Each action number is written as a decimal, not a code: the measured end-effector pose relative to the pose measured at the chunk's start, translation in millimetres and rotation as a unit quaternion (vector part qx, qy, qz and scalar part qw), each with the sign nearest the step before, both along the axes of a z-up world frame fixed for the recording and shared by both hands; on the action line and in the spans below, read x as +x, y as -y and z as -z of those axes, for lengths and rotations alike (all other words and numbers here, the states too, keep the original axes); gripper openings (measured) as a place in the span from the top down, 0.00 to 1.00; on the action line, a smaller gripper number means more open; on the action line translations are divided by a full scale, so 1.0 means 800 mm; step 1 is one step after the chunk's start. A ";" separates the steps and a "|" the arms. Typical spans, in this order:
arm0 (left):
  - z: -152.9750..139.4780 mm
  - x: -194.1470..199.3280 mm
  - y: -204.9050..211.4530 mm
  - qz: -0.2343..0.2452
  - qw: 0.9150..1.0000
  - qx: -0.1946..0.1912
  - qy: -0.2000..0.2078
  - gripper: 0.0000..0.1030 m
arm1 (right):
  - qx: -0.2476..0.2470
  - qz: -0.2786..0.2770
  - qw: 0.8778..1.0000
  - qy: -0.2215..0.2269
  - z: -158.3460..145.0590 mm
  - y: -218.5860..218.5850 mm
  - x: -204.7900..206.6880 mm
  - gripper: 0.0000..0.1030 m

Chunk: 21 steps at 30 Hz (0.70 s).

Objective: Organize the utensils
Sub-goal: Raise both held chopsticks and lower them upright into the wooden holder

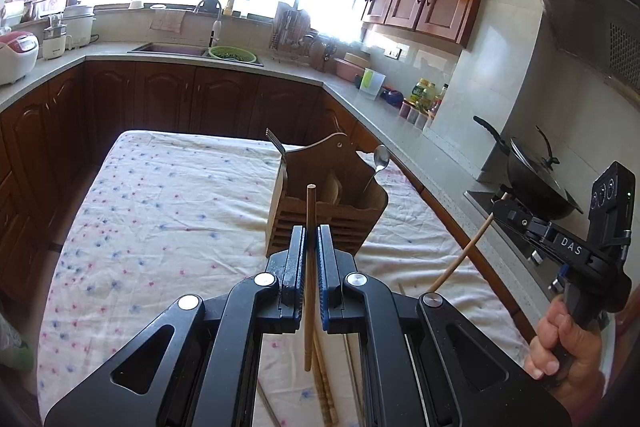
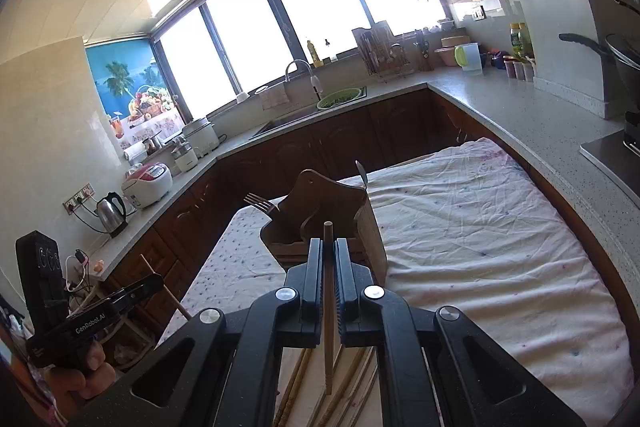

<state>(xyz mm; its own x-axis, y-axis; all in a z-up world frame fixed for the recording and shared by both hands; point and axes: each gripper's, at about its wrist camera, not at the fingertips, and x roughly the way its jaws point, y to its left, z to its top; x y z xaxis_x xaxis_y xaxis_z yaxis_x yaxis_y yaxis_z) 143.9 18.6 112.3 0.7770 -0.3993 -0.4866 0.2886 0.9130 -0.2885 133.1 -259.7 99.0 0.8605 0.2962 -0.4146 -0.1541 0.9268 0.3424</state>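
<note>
Chopsticks: one pinched upright in left tool, one likewise in right tool, several more loose on cloth-covered counter below. Ahead, one wooden holder with one fork, one spoon.

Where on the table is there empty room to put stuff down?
The flowery white tablecloth is bare left of the wooden utensil holder, and between it and the counter-side edge. It's crowded at the near edge, where loose wooden chopsticks lie under the grippers.
</note>
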 end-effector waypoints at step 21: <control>-0.113 0.099 0.008 -0.039 0.992 -0.019 0.117 0.96 | -0.007 0.029 0.994 0.106 -0.111 0.008 0.085 0.95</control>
<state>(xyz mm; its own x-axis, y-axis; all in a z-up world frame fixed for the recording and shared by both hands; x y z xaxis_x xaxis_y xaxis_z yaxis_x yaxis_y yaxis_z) 223.2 12.3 202.9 0.8963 -0.3482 -0.2747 0.2805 0.9248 -0.2570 201.2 -266.0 188.1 0.9443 0.2397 -0.2257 -0.1683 0.9406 0.2949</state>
